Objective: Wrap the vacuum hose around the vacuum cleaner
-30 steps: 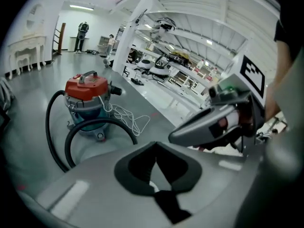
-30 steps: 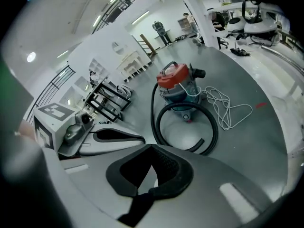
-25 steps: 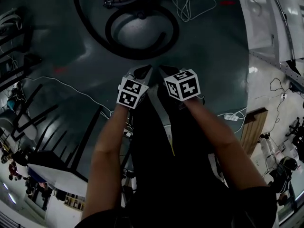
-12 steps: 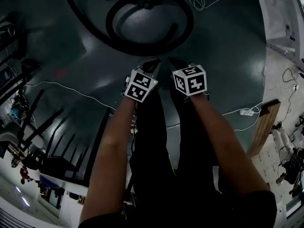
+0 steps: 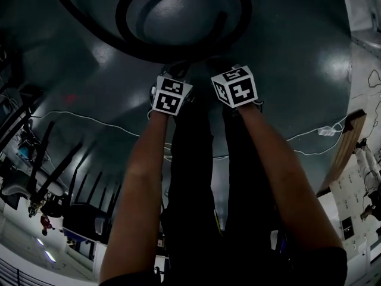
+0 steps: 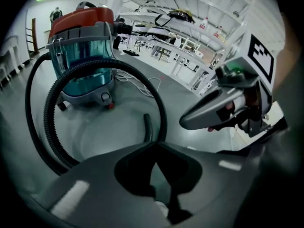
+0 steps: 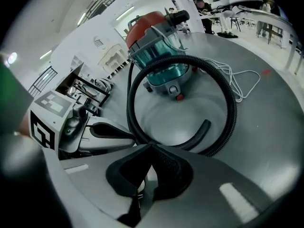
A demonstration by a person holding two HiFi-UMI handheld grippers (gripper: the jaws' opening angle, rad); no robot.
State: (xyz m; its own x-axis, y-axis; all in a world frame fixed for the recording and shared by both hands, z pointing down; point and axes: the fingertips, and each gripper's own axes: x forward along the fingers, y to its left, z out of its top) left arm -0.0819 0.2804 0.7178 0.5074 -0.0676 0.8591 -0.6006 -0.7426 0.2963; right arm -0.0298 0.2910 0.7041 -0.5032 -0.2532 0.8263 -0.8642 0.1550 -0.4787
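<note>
The vacuum cleaner, with a red lid and a clear teal drum, stands on the grey floor; the right gripper view also shows the vacuum cleaner. Its black ribbed hose lies in a wide loop on the floor in front of it, with the free hose end inside the loop. In the head view the hose curves just beyond both grippers. My left gripper and right gripper are side by side, pointing down at the near edge of the loop. Both are shut and empty.
A white power cord lies coiled on the floor to the right of the vacuum. A thin white cable crosses the floor at left, near black frames. At right are a power strip and a wooden board.
Both grippers have dropped together toward the floor and now sit close to the near edge of the hose loop. The vacuum has slid out of the top of the head view.
</note>
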